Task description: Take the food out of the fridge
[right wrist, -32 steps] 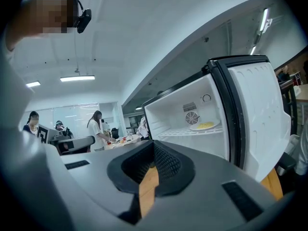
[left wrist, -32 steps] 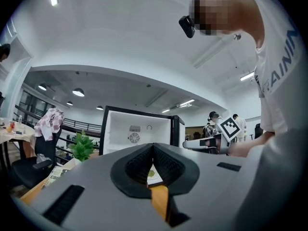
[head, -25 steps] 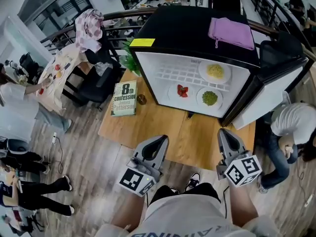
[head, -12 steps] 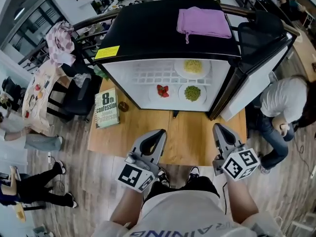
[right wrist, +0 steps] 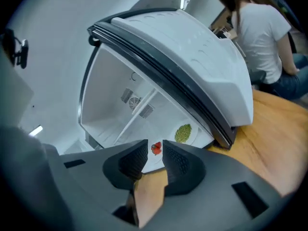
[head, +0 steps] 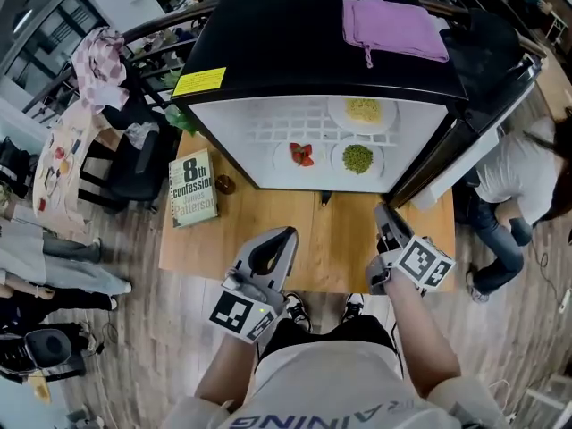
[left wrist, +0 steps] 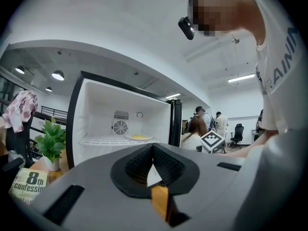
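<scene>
Three plates of food sit inside the open black fridge, which stands on the wooden tabletop with its door swung out to the right. A purple cloth lies on the fridge's top, and a book lies flat on the tabletop just left of the fridge.

The right gripper has come forward since a second ago and now points at the fridge's opening; it has also rolled, so its marker cube sits tilted. Its jaws have just been opening and stand a little apart with nothing between them (the red food shows through the gap, well beyond). The left gripper has shifted only slightly and hangs over the tabletop's near edge, its jaws closed tip to tip on nothing.

The yellow food is on the wire shelf; the green food and the red food are side by side on the fridge floor, none of them touched.
</scene>
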`<state>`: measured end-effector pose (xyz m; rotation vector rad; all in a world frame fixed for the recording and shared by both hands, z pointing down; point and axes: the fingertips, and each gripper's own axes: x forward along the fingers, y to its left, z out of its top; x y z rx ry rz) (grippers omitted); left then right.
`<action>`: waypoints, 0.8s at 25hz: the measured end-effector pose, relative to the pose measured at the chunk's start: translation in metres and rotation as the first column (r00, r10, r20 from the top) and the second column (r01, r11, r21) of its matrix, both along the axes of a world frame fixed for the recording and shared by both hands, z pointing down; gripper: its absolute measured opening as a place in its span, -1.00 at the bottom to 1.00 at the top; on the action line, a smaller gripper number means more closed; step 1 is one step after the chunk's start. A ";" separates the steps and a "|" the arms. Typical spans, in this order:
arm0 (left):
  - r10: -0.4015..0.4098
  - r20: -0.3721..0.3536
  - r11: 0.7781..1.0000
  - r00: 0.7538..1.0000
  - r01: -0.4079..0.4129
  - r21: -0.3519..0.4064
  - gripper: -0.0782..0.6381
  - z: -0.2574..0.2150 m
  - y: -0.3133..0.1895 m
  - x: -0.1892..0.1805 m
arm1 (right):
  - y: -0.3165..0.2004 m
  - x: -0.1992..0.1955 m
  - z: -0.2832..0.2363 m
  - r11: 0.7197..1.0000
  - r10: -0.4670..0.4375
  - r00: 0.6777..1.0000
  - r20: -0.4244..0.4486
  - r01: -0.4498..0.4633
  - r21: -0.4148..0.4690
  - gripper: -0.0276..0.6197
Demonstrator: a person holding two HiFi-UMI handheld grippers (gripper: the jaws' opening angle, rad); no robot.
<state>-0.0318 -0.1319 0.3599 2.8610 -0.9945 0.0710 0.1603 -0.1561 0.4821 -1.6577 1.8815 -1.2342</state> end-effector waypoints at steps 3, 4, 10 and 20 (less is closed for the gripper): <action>-0.004 0.005 1.000 1.000 0.004 -0.011 -0.76 0.008 -0.004 -0.001 | -0.013 -0.003 0.022 0.997 0.059 0.994 0.094 -0.054 -0.050 -0.64; -0.005 0.006 1.000 1.000 0.005 -0.012 -0.76 0.010 -0.006 -0.001 | -0.018 -0.003 0.030 0.995 0.080 0.989 0.125 -0.073 -0.066 -0.64; 0.001 0.005 1.000 1.000 -0.001 -0.011 -0.76 0.019 -0.017 0.000 | -0.052 0.008 0.078 0.964 0.248 0.922 0.296 -0.205 -0.171 -0.64; -0.014 -0.003 0.996 1.000 0.014 -0.084 -0.76 0.034 -0.019 -0.005 | -0.082 0.012 0.127 0.902 0.400 0.845 0.354 -0.294 -0.317 -0.64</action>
